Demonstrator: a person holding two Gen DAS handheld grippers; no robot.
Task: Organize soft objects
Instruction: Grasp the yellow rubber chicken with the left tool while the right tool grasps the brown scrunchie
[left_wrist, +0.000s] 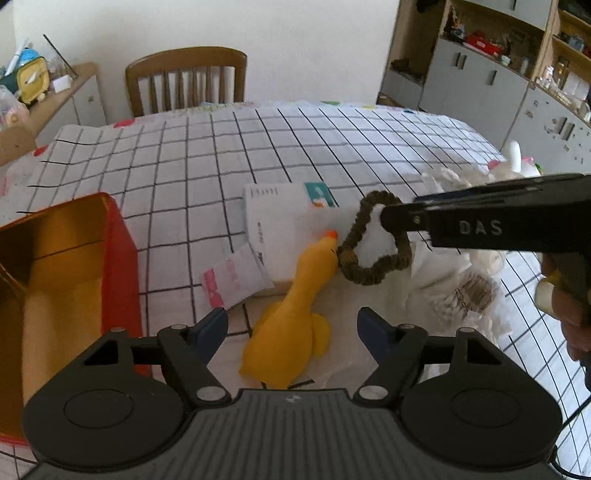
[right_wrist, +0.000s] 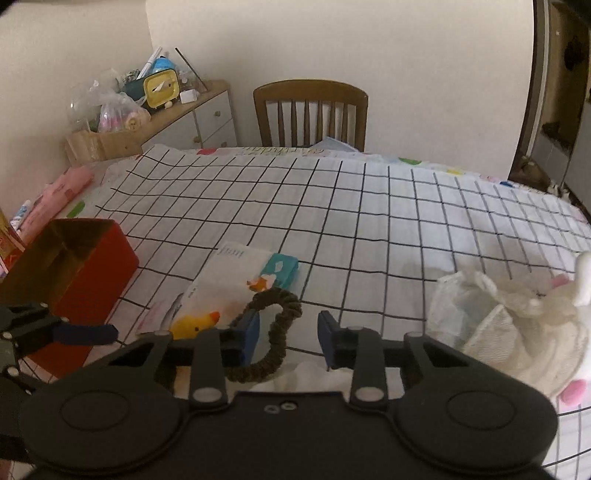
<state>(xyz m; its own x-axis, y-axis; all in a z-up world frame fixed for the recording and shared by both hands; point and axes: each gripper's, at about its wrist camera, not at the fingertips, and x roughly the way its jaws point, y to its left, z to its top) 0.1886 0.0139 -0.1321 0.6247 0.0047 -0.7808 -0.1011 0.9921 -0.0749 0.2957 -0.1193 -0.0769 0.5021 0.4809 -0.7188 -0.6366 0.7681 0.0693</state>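
A yellow rubber chicken (left_wrist: 295, 314) lies on the checked tablecloth, straight ahead of my open, empty left gripper (left_wrist: 291, 328). A brown scrunchie (left_wrist: 373, 245) hangs looped over one finger of my right gripper (left_wrist: 391, 218), above the chicken's head. In the right wrist view the right gripper (right_wrist: 288, 332) stands open with the scrunchie (right_wrist: 273, 332) on its left finger (right_wrist: 247, 332); the chicken's head (right_wrist: 195, 323) shows below. A white plush rabbit (right_wrist: 535, 317) lies at the right.
A red box with a gold inside (left_wrist: 55, 277) stands open at the left. White tissue packs (left_wrist: 280, 229) lie behind the chicken. A white mesh cloth (left_wrist: 443, 273) lies by the rabbit. A wooden chair (left_wrist: 184, 79) stands at the table's far edge.
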